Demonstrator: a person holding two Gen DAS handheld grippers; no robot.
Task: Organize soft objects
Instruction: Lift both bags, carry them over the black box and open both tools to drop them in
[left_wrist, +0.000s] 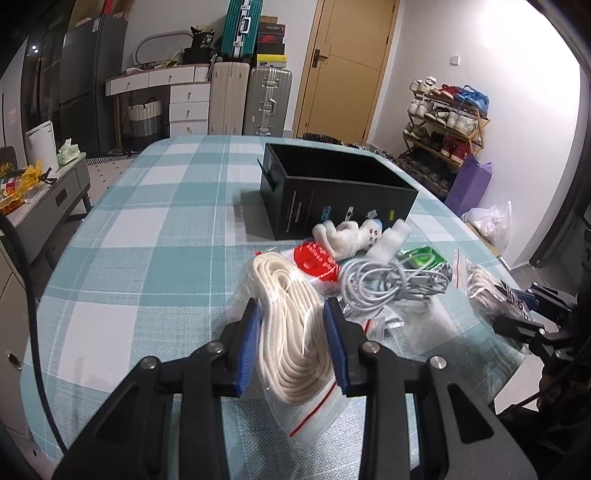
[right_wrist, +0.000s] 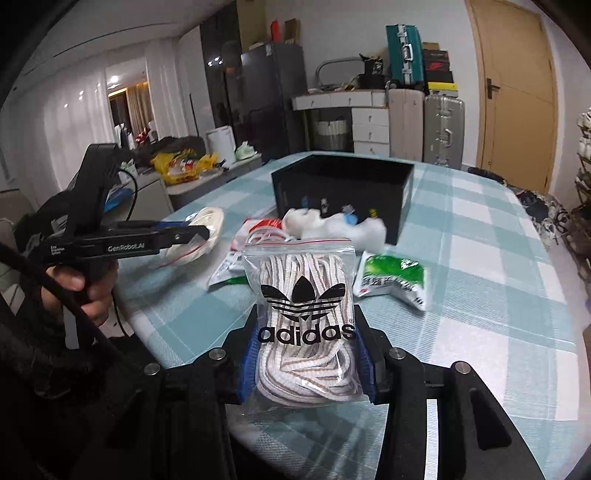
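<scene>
My left gripper (left_wrist: 293, 314) is shut on a clear zip bag of cream rope (left_wrist: 291, 325), held just above the checked tablecloth. It also shows in the right wrist view (right_wrist: 199, 229). My right gripper (right_wrist: 304, 328) is shut on a clear zip bag of striped laces with an adidas logo (right_wrist: 306, 314); this gripper shows at the right in the left wrist view (left_wrist: 517, 325). An open black box (left_wrist: 332, 192) stands beyond, also in the right wrist view (right_wrist: 343, 188). In front of it lie a white plush toy (left_wrist: 347, 234), a white cable bundle (left_wrist: 384, 284) and a green packet (right_wrist: 395, 277).
A red round label (left_wrist: 316, 264) and bubble wrap (left_wrist: 391, 240) lie among the pile. The table (left_wrist: 147, 221) has its right edge close to my right gripper. Suitcases (left_wrist: 255, 99), drawers and a shoe rack (left_wrist: 443, 118) stand behind.
</scene>
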